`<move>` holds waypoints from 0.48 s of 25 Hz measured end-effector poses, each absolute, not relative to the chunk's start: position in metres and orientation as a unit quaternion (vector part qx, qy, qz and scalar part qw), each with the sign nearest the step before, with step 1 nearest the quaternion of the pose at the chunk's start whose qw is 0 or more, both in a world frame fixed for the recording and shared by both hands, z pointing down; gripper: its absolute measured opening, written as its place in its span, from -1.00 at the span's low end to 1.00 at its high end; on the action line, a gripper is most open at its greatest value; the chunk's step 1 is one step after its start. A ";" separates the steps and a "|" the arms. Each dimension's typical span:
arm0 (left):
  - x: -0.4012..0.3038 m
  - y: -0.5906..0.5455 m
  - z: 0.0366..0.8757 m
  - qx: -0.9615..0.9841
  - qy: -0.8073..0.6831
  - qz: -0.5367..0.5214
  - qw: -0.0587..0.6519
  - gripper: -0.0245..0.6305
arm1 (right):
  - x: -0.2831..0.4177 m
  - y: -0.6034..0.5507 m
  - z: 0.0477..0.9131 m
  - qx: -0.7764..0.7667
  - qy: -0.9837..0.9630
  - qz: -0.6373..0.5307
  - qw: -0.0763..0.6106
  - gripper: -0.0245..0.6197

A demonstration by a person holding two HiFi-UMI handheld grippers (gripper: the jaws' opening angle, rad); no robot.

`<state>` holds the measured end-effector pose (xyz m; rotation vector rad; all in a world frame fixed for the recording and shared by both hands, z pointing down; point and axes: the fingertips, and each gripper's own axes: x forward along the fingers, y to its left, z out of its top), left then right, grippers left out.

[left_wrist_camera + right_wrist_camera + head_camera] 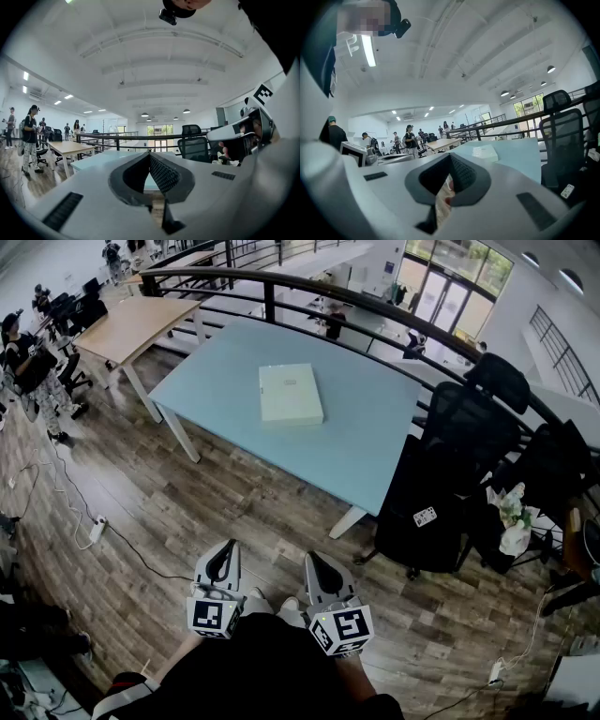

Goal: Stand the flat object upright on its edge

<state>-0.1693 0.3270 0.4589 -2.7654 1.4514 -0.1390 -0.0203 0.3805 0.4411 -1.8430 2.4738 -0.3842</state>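
Observation:
A flat pale cream box (pixel 291 393) lies face down on the light blue table (pixel 225 390), near its middle; in the right gripper view the box (pixel 484 152) shows small and far off. My left gripper (pixel 222 564) and right gripper (pixel 317 570) are held close to my body over the wooden floor, well short of the table. Both are shut with nothing between their tips. The left gripper (pixel 150 156) points at the table's near edge, and the right gripper (pixel 451 157) points toward the table and the box.
Black office chairs (pixel 469 456) stand at the table's right side. A black railing (pixel 309 287) curves behind the table. A wooden table (pixel 131 326) and several people are at the far left. A cable and power strip (pixel 97 529) lie on the floor at left.

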 end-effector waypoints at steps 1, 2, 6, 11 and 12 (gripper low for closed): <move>-0.168 0.329 0.462 -0.884 0.465 -0.045 0.004 -0.92 | -0.019 0.380 0.444 -0.590 0.798 -0.126 0.018 -0.92; -0.167 0.330 0.465 -0.883 0.467 -0.046 0.001 -0.92 | -0.017 0.380 0.446 -0.587 0.799 -0.128 0.019 -0.92; -0.168 0.332 0.469 -0.877 0.477 -0.054 -0.007 -0.92 | -0.016 0.381 0.446 -0.577 0.807 -0.126 0.018 -0.92; -0.163 0.330 0.465 -0.872 0.487 -0.052 0.001 -0.92 | -0.011 0.380 0.445 -0.569 0.813 -0.124 0.019 -0.92; -0.161 0.330 0.463 -0.871 0.488 -0.052 0.002 -0.92 | -0.009 0.379 0.444 -0.568 0.813 -0.124 0.019 -0.92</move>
